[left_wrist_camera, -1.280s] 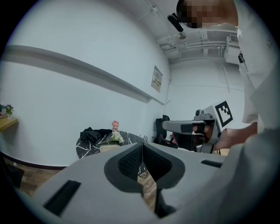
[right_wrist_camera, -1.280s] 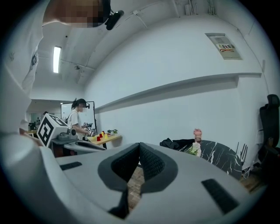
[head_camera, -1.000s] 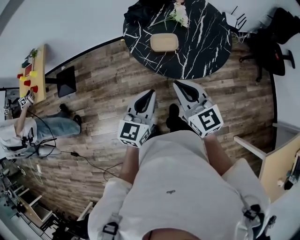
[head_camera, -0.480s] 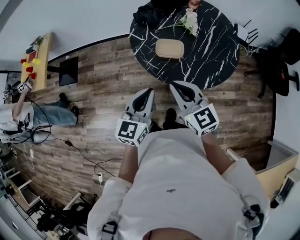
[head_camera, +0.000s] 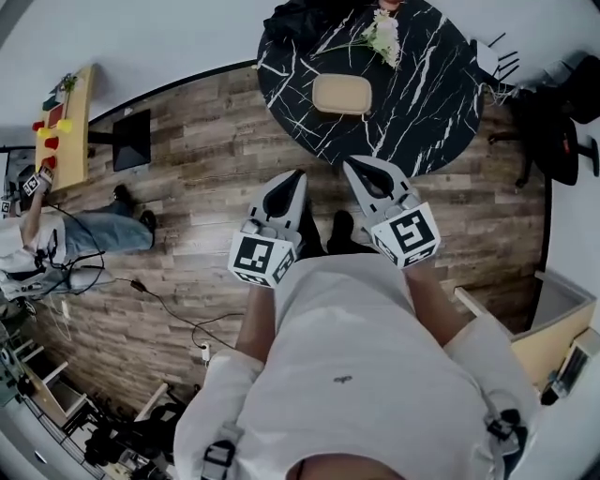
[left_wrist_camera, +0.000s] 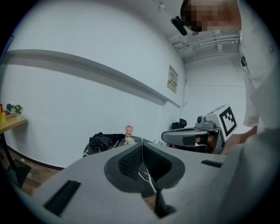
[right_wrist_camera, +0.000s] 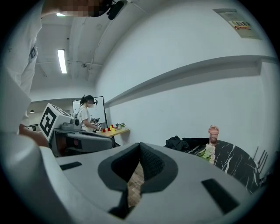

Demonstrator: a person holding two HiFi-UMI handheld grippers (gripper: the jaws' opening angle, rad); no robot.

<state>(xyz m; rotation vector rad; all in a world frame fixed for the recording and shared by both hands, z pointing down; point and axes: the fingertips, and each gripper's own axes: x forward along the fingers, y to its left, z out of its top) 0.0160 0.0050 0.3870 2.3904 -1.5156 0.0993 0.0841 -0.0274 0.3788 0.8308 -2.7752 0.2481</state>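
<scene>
Both clenched, nothing between jaws: left tool (head_camera: 294, 178), right tool (head_camera: 356, 166). Held side by side over wood floor (head_camera: 187, 169), noses toward round black marble tabletop (head_camera: 422, 112); likely plain carrying pose, nothing within reach. Beige tray (head_camera: 341, 94) mid-tabletop, beyond tools, looks empty. White flowers (head_camera: 382, 33), dark garment (head_camera: 291, 23) at far edge.
</scene>
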